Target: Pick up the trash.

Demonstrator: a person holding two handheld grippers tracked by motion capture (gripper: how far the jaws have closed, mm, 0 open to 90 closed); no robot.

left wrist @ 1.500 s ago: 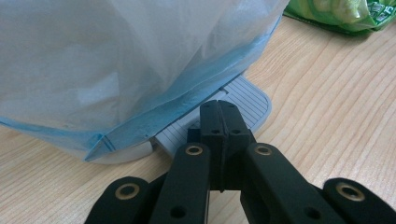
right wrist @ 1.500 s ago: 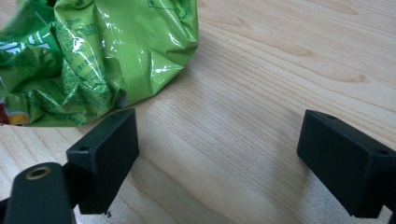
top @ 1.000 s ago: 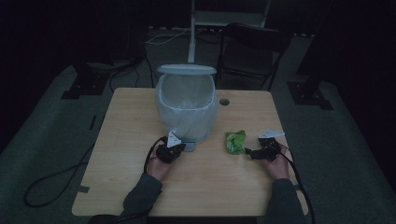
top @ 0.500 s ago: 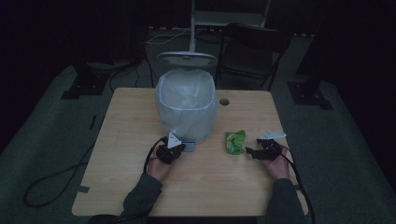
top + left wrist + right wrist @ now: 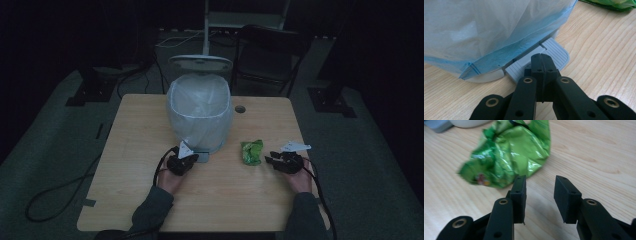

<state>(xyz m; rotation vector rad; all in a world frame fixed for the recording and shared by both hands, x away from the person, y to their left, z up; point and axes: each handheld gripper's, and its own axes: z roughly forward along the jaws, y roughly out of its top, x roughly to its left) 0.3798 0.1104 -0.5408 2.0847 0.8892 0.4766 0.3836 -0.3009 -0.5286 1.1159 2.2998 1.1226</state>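
Observation:
A white pedal bin (image 5: 200, 117) lined with a pale bag (image 5: 486, 30) stands mid-table, its lid (image 5: 200, 62) tipped up at the back. My left gripper (image 5: 187, 160) is shut, and its tips (image 5: 541, 58) rest on the bin's grey ribbed pedal (image 5: 554, 51). A crumpled green wrapper (image 5: 252, 151) lies on the wood to the right of the bin. My right gripper (image 5: 272, 161) is just to the right of the wrapper and points at it. Its jaws have just been closing and still stand apart (image 5: 540, 186) with nothing between them. The wrapper (image 5: 509, 152) lies just beyond the left jaw.
The wooden table (image 5: 150, 200) has a round cable hole (image 5: 240, 108) behind the bin. A dark chair (image 5: 270, 55) and stand legs are beyond the far edge. Cables trail on the floor at the left (image 5: 55, 195).
The bin's lid has swung up from nearly flat over the bin to raised at the back. Both hands stay about where they were.

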